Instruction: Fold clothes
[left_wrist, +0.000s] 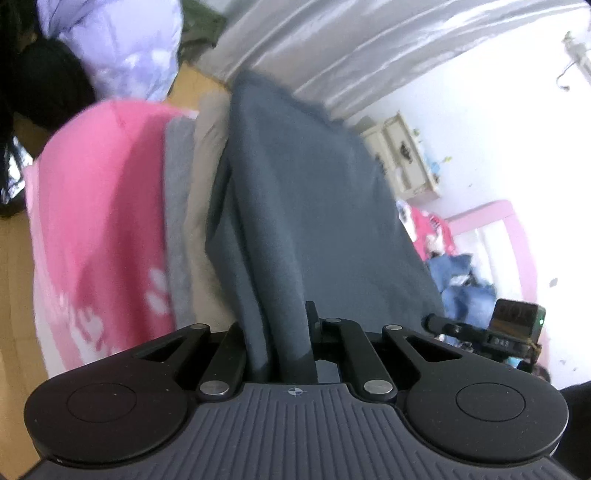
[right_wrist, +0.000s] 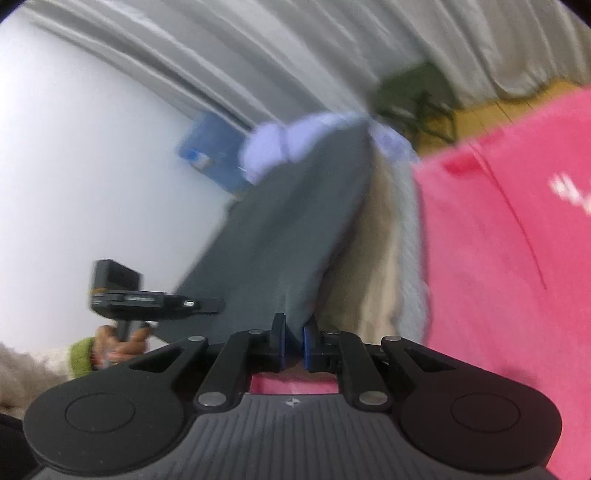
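A dark blue-grey garment (left_wrist: 306, 206) hangs lifted in the air, stretched between both grippers. My left gripper (left_wrist: 280, 332) is shut on one bunched edge of it, and the cloth covers the fingertips. In the right wrist view the same garment (right_wrist: 288, 221) runs away from my right gripper (right_wrist: 293, 345), whose blue-padded fingers (right_wrist: 309, 347) are shut on its corner. The other gripper with its camera and a hand (right_wrist: 122, 306) appears at the left of that view. Below the garment lies a pink patterned blanket (left_wrist: 96, 221), with a grey and beige cloth (left_wrist: 192, 221) beside it.
A lavender puffy jacket (left_wrist: 122, 48) lies beyond the blanket, with a dark green item (right_wrist: 410, 92) near it. Grey curtains (left_wrist: 351, 40) hang behind. A pile of blue and red clothes (left_wrist: 454, 266) sits near a pink frame (left_wrist: 513, 229). Wooden floor (left_wrist: 14, 280) shows left.
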